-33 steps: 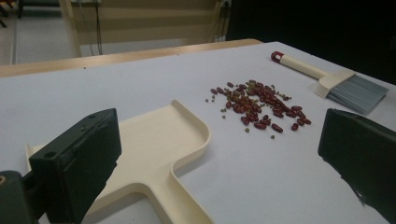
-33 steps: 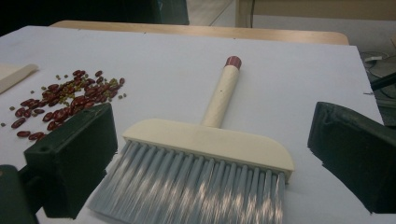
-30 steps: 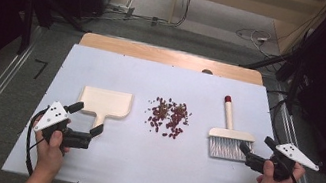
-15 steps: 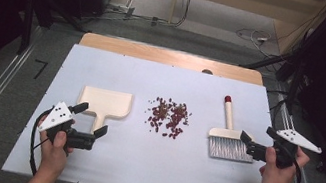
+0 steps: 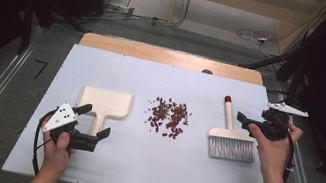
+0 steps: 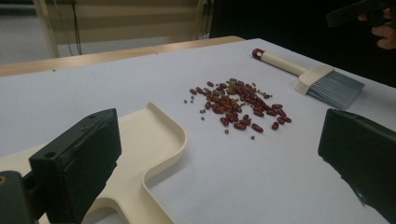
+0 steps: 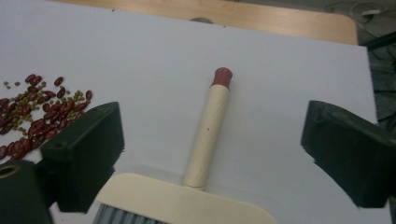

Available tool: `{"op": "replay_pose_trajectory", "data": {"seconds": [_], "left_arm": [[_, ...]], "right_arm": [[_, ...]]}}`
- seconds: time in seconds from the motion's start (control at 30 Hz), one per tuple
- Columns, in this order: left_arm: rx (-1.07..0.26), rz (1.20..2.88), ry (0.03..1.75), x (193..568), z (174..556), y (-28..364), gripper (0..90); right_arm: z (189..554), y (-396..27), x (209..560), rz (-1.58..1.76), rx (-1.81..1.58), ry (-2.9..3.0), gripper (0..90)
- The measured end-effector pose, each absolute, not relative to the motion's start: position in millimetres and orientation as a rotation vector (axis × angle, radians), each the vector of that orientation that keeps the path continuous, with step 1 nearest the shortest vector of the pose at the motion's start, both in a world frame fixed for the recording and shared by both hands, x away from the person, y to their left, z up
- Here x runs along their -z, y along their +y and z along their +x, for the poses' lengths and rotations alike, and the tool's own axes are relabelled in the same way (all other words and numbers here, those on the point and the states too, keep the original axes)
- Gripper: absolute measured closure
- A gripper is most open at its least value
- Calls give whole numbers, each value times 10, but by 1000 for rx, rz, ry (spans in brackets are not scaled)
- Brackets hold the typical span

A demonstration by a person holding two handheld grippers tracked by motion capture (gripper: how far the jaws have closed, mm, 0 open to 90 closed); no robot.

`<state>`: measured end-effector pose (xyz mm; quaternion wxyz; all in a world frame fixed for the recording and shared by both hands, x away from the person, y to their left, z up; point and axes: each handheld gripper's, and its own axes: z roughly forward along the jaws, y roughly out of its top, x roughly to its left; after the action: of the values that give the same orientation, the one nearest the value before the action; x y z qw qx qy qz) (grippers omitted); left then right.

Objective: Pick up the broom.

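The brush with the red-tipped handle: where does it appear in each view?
High view: brush right of centre.
Left gripper view: brush upper right.
Right gripper view: brush centre, handle between the open jaws.
Shared landmark: pile of red beans.

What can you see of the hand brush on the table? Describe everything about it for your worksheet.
The hand brush lies flat on the white table, to the right of the scattered beans. It has a cream, plastic-looking round handle with a red end cap, a wide cream head and grey bristles. The handle points away from the person, the bristles toward them. The right gripper hovers open by the handle, its jaws on either side, not touching it.
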<state>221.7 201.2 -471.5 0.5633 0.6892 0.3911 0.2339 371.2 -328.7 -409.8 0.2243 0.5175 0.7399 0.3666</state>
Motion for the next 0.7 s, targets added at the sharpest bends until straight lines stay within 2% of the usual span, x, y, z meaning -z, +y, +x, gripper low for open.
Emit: {"op": "replay_pose_trajectory", "data": {"seconds": [0.13, 0.2, 0.27, 0.37, 0.5, 0.63, 0.7], "left_arm": [[-545, 1625, 921, 4718, 2219, 2007, 0], [-542, 1627, 919, 4723, 2226, 2005, 0], [-542, 1628, 918, 4725, 2230, 2004, 0], [-537, 1632, 917, 4729, 2234, 2002, 0], [-535, 1633, 916, 4729, 2233, 1997, 0], [-535, 1637, 913, 4730, 2234, 1999, 0], [-533, 1637, 912, 4733, 2238, 1997, 0]], "right_arm": [[3886, -3239, 4163, 1466, -940, 2102, 60], [3954, -3200, 4204, 1484, -873, 2110, 120], [4013, -3164, 4242, 1494, -836, 2136, 132], [4088, -3125, 4288, 1504, -775, 2165, 204], [4206, -3135, 4373, 1581, -702, 2184, 226], [4286, -3159, 4471, 1636, -634, 2180, 304], [4306, -3152, 4507, 1642, -593, 2188, 372]]}}
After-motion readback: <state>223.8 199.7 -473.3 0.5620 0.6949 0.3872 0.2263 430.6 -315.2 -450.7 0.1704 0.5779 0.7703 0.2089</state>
